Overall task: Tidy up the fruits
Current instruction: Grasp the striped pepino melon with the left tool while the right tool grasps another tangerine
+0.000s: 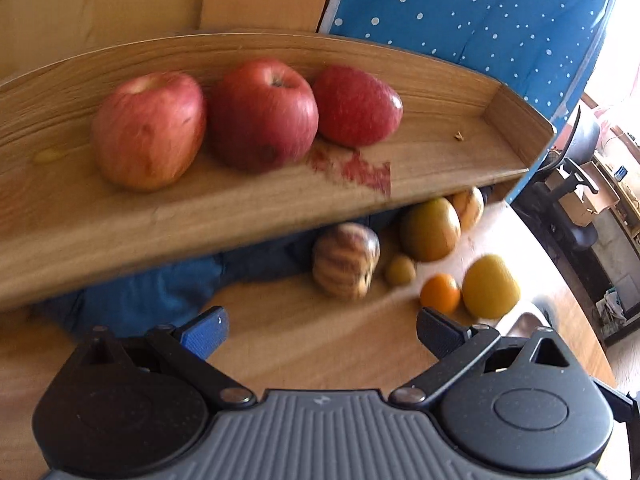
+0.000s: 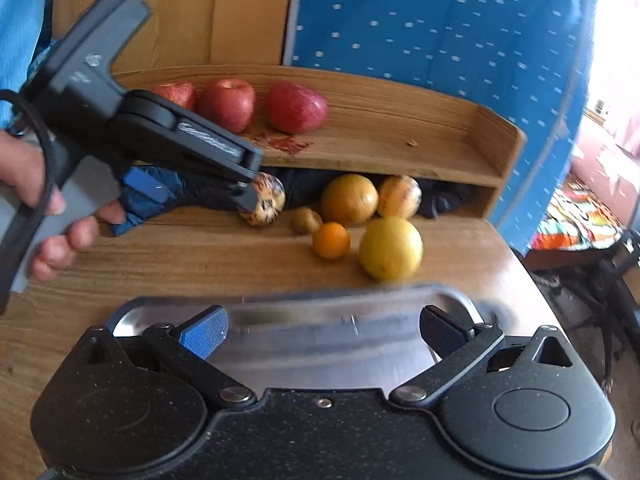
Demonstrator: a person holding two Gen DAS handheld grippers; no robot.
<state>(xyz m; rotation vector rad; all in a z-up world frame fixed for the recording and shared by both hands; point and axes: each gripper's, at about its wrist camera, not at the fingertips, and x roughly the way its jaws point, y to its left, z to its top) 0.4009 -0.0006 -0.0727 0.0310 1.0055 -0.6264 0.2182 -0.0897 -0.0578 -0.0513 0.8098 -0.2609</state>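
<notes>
Overhead, three apples point(image 1: 260, 114) line the shelf point(image 1: 440, 160), six fruits below; both claws point(image 1: 322, 330) point(image 2: 324, 330) gape wide, empty.

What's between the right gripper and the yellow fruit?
In the right wrist view, only the metal tray lies between the right gripper and the yellow fruit.

You've got three red apples point(image 1: 260, 114) in a row on the wooden shelf point(image 1: 440, 160), touching each other. Below, on the table: striped melon point(image 2: 266, 199) at left, small kiwi point(image 2: 306, 220) beside it, big orange-green citrus point(image 2: 349, 199) and second striped melon point(image 2: 399, 197) at the back, small orange point(image 2: 331, 240) and yellow lemon-like fruit point(image 2: 390, 248) in front.
</notes>
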